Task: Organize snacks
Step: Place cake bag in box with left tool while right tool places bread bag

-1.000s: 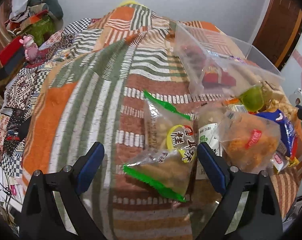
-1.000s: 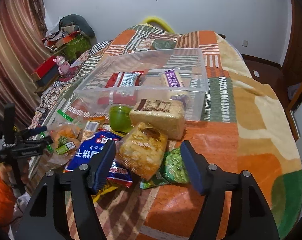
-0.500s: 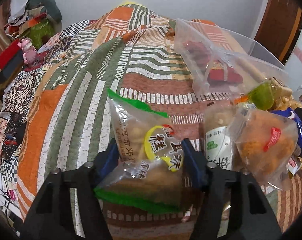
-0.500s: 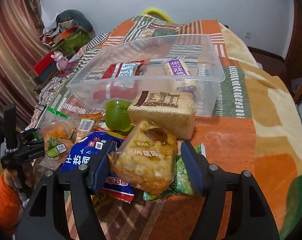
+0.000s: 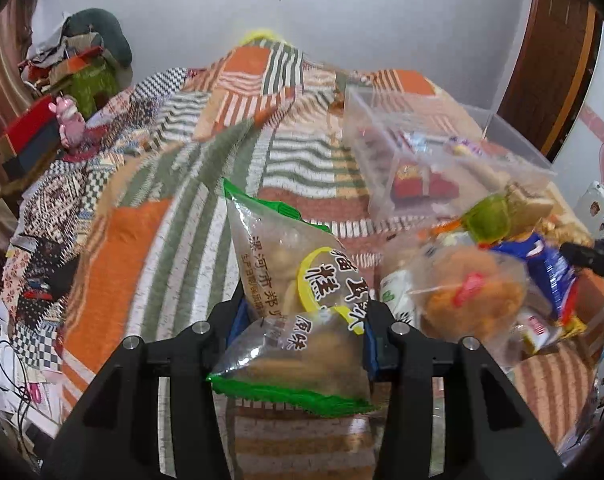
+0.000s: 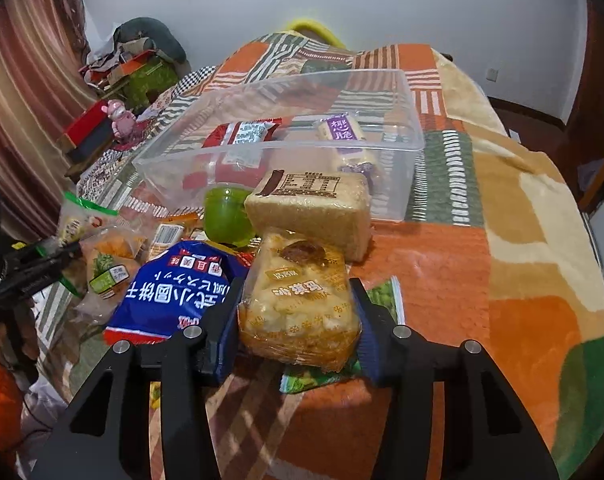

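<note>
- While closing, left gripper (image 5: 303, 334) clamped on clear green-edged bag of brown cakes (image 5: 298, 300), pads against both sides, bag raised off patchwork striped blanket (image 5: 142, 288).
- Right gripper (image 6: 298, 322) closing on clear yellow-printed pack of pale pastry (image 6: 298, 304), pads touching its sides, pack resting among snack pile.
- Clear rectangular plastic bin (image 6: 397, 148) just behind pile, holding red packet (image 6: 242, 134) and purple-labelled bar (image 6: 341, 136).

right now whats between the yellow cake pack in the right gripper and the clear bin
In the right wrist view, a tan bread loaf lies between the yellow cake pack and the clear bin.
</note>
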### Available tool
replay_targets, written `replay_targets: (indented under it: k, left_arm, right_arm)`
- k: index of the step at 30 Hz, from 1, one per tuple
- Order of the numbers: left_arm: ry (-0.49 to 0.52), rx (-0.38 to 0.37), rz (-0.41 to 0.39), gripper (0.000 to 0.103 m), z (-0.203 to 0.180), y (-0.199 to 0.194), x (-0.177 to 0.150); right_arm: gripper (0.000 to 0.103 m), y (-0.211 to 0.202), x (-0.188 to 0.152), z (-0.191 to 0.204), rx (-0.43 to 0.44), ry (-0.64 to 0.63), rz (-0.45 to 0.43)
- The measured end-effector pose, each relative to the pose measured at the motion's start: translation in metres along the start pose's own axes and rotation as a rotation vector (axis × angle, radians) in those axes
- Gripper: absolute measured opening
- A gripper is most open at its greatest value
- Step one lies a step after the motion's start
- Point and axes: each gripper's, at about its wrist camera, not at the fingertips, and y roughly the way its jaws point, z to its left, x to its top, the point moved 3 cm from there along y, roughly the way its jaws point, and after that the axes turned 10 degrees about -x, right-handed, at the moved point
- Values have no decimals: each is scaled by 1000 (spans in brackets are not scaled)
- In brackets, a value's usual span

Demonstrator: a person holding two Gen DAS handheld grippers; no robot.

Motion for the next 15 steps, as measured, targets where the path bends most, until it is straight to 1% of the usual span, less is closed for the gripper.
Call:
replay_targets:
  k: [7, 10, 15]
  left_arm:
    - [18, -7, -89, 46, -15, -32, 27]
    - [35, -21, -126, 46, -28, -40, 40]
    - [57, -57, -163, 46, -48, -43, 59]
  right_arm:
    - [45, -31, 10, -10, -3, 15, -81]
    - [45, -42, 17, -11, -3, 16, -119]
    - [45, -52, 31, -11, -9, 15, -176]
